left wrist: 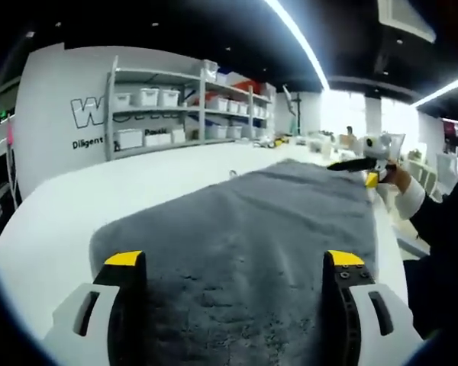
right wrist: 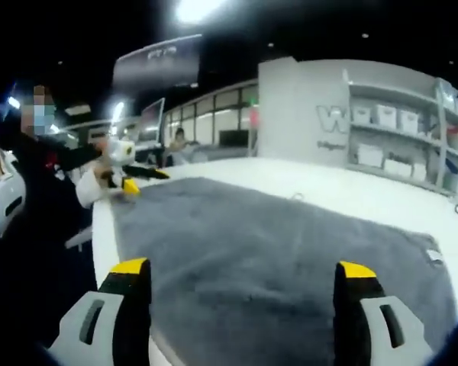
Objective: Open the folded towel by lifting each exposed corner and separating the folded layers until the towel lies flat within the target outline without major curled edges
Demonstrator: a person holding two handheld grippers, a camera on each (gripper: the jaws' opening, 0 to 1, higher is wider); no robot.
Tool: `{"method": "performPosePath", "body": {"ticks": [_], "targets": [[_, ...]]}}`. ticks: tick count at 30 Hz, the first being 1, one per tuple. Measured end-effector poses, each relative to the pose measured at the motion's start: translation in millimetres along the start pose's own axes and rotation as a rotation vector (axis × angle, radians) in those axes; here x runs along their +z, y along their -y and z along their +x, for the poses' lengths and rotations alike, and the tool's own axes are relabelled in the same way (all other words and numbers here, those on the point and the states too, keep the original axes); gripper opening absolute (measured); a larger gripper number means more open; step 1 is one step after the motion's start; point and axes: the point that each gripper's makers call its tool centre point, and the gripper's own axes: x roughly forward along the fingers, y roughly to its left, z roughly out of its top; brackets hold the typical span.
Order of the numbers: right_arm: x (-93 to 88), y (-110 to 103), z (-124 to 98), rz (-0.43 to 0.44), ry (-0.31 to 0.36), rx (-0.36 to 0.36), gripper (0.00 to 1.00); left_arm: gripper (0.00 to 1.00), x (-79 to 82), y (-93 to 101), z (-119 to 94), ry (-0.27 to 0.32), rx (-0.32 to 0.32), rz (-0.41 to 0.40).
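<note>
A grey towel (left wrist: pixel 252 221) lies spread in a single layer on the white table (left wrist: pixel 53 221). My left gripper (left wrist: pixel 235 263) hovers over the near end of it, its yellow-tipped jaws wide apart with nothing between them. At the towel's far right corner a hand holds my right gripper (left wrist: pixel 364 165). In the right gripper view the towel (right wrist: pixel 282 252) stretches away, with a small white tag (right wrist: pixel 433 257) at its right edge. My right gripper (right wrist: pixel 243 268) is open above its near edge. The left gripper (right wrist: pixel 130 177) sits at the far left corner.
Metal shelves with white bins (left wrist: pixel 175 99) stand behind the table beside a white lettered wall (right wrist: pixel 320 114). The person's dark-sleeved body (right wrist: pixel 38 229) is close to the table's edge. White table surface (right wrist: pixel 351 191) borders the towel.
</note>
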Motion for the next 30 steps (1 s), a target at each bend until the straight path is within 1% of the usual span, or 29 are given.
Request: {"method": "performPosePath", "body": {"ticks": [2,3,4,5,7,9,10,11,14,15,16,18,19,20,21,22,23,26,30], "targets": [[-2.8,10.3,-7.7,0.005,0.002,-0.023,0.99,0.96,6.6,-4.2,3.9,0.007,0.012,-0.002],[-4.5,15.5,-12.1,0.010,0.006,-0.032,0.99,0.95,10.8,-5.1,5.5,0.021,0.009,-0.003],[-6.6,20.8,-15.6,0.025,0.005,-0.043,0.99,0.94,15.6,0.1,7.7,0.044,0.000,-0.005],[-9.3,25.5,-18.8,0.037,0.000,-0.050,0.99,0.93,17.5,3.2,9.8,0.047,-0.010,-0.008],[-16.0,34.0,-23.0,0.051,-0.016,-0.065,0.99,0.94,18.6,12.1,15.6,0.041,-0.029,-0.014],[-21.9,39.9,-24.7,0.041,-0.037,-0.079,0.99,0.95,18.2,14.3,22.3,0.034,-0.043,-0.008],[-25.0,44.1,-25.3,0.037,-0.051,-0.090,0.99,0.95,17.2,15.0,25.9,0.029,-0.048,-0.008],[-27.6,45.4,-25.7,0.035,-0.060,-0.100,0.99,0.96,14.6,14.1,30.4,0.010,-0.050,-0.021],[-32.3,49.3,-26.1,0.040,-0.074,-0.103,0.99,0.96,8.2,9.2,37.7,-0.016,-0.051,-0.039],[-34.9,47.9,-25.8,0.059,-0.081,-0.095,0.99,0.96,2.8,8.0,39.5,-0.045,-0.049,-0.054],[-36.6,47.3,-24.3,0.077,-0.085,-0.084,0.99,0.96,-4.0,6.6,40.5,-0.081,-0.046,-0.053],[-38.5,43.7,-19.9,0.100,-0.092,-0.066,0.99,0.97,-17.0,3.5,42.7,-0.146,-0.039,-0.013],[-39.0,42.0,-18.3,0.083,-0.097,-0.067,0.99,0.98,-23.2,-1.7,43.5,-0.174,-0.015,0.006],[-43.2,43.4,-18.0,0.046,-0.129,-0.072,0.99,0.97,-25.9,-6.9,44.3,-0.177,0.009,0.030],[-43.5,41.2,-17.2,0.037,-0.132,-0.073,0.99,0.99,-22.5,-2.4,44.6,-0.151,-0.008,0.015],[-42.4,41.6,-17.3,0.048,-0.129,-0.072,0.99,0.99,-23.0,-2.4,43.6,-0.153,-0.010,0.000],[-42.6,41.3,-17.4,0.054,-0.129,-0.076,0.99,0.99,-23.7,-1.1,42.4,-0.151,-0.009,0.012],[-43.4,40.2,-16.4,0.044,-0.128,-0.080,1.00,1.00,-24.6,-4.4,41.3,-0.158,0.009,0.009],[-43.4,38.1,-15.4,0.044,-0.123,-0.084,1.00,1.00,-26.0,-5.3,39.1,-0.142,0.017,0.007]]}}
